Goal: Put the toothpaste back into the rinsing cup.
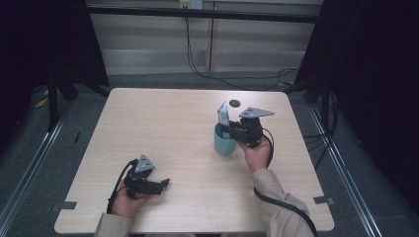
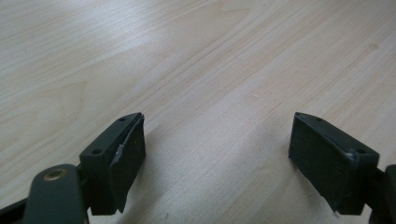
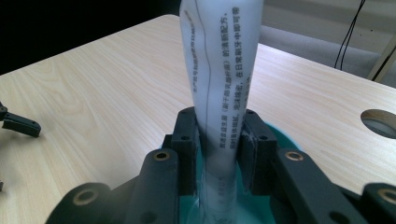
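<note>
Right now my right gripper [image 3: 218, 154] pinches a white tube [image 3: 219, 70] between its fingers [image 3: 186, 149], holding it upright with its lower end down inside the teal cup [image 1: 223, 142], which stands on the worktop [image 1: 163, 123] right of centre. My left gripper [image 2: 217, 154] rests low over bare wood near the front left edge, well apart from the cup, its fingers [image 2: 126, 158] spread wide with nothing between them.

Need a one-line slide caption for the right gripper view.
Right gripper, jaws closed on a white printed tube, holds it upright over a teal cup on the wooden table.
</note>
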`<move>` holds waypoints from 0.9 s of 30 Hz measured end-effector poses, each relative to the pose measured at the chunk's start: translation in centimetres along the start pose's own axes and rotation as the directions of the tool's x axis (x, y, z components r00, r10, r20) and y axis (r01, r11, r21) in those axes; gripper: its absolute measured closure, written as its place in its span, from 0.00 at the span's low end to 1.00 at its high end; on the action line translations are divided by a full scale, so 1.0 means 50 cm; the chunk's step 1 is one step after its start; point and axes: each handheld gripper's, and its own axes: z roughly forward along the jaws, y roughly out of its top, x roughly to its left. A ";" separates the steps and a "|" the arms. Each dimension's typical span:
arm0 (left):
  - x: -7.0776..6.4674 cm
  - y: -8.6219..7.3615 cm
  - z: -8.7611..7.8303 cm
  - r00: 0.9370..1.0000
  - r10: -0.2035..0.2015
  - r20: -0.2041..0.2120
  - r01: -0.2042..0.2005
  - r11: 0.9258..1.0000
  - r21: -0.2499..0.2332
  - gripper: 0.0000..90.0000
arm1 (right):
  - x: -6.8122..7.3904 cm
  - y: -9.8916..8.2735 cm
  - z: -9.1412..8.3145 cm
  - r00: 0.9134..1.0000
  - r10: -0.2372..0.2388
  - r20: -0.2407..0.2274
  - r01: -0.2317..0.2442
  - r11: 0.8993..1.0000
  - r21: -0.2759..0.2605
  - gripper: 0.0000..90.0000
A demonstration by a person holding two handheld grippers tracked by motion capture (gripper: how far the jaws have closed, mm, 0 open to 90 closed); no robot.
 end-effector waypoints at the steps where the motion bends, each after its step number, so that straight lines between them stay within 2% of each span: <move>1: 0.000 0.000 0.000 1.000 -0.001 0.000 0.001 1.000 0.000 0.21 | 0.000 0.000 -0.001 1.000 -0.004 -0.004 0.004 1.000 0.000 0.78; 7: 0.000 0.000 0.000 1.000 0.000 0.000 0.000 1.000 0.000 0.21 | 0.001 -0.002 -0.008 1.000 -0.006 -0.016 0.006 1.000 0.007 0.77; 12: 0.000 0.000 0.000 1.000 0.001 0.000 -0.001 1.000 0.001 0.21 | 0.010 -0.001 -0.011 0.999 -0.029 -0.034 0.030 0.999 0.020 0.76; 27: 0.000 0.000 0.000 1.000 0.001 -0.002 -0.001 1.000 0.002 0.21 | 0.029 0.000 -0.004 0.996 -0.051 -0.070 0.054 0.998 0.045 0.72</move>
